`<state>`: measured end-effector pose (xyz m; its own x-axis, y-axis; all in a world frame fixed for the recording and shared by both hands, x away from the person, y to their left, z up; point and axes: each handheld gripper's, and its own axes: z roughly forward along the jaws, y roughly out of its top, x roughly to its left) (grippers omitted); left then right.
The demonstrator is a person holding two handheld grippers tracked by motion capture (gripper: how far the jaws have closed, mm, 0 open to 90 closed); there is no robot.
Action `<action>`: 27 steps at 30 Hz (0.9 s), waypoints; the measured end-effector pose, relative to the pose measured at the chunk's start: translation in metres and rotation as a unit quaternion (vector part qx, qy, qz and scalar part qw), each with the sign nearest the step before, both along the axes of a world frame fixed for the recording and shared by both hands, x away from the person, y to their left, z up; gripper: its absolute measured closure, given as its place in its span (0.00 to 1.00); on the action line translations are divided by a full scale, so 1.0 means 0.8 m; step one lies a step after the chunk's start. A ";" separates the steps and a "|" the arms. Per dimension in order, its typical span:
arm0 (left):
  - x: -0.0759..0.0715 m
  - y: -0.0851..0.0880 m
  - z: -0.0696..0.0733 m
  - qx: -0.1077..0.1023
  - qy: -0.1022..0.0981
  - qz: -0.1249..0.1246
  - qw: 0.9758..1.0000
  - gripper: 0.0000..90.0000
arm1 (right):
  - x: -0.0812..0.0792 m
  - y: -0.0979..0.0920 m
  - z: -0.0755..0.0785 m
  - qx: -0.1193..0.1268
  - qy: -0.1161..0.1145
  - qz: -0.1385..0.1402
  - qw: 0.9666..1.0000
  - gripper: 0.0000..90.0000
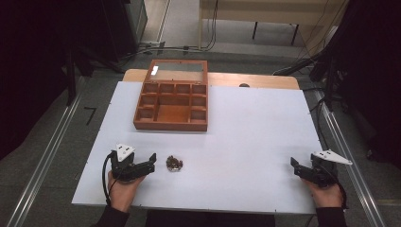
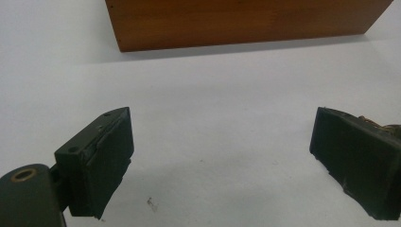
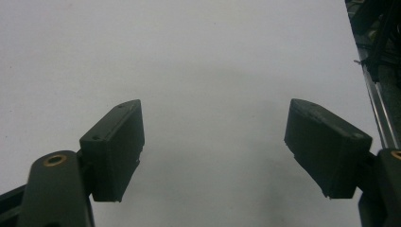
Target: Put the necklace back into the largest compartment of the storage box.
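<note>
A white table top (image 1: 246, 137) carries an open wooden compartment box (image 1: 171, 100) toward its far left part, its glass-paned lid (image 1: 178, 70) tipped back away from the person. The box is divided into small cells along the far side and down both flanks, around one larger cell at the near middle; what the cells hold, if anything, cannot be made out from the high view. Well nearer the person, and apart from the box, a small brownish cluster of little objects (image 1: 174, 163) lies on the white surface; it is too small and blurred to name more exactly. The left gripper (image 1: 152, 163), held in the person's left hand (image 1: 124, 187) at the near left of the table, rests just beside that cluster, its jaws pointing toward it. In the left gripper view the left gripper (image 2: 221, 142) stands released, its two black jaws spread wide with bare table between them, the side wall of the box (image 2: 241, 21) ahead and a bit of the cluster (image 2: 383, 126) peeking past the right-hand jaw. The right gripper (image 1: 294, 165), in the right hand (image 1: 327, 194), sits at the near right edge of the table, well apart from everything else. In the right gripper view the right gripper (image 3: 215, 127) is likewise released, jaws wide apart over plain white surface, grasping nothing.
</note>
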<state>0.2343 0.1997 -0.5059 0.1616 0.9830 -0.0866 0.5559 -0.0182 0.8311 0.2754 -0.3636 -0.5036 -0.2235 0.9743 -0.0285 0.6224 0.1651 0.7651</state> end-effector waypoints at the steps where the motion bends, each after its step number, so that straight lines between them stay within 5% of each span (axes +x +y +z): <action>1: 0.000 0.000 0.000 0.001 0.001 -0.002 1.000 0.09 | 0.000 0.000 0.000 0.000 0.000 0.000 1.000 0.21; 27: -0.002 -0.022 0.001 -0.007 0.003 -0.033 0.999 0.10 | 0.001 0.001 -0.001 -0.001 0.002 0.001 1.000 0.21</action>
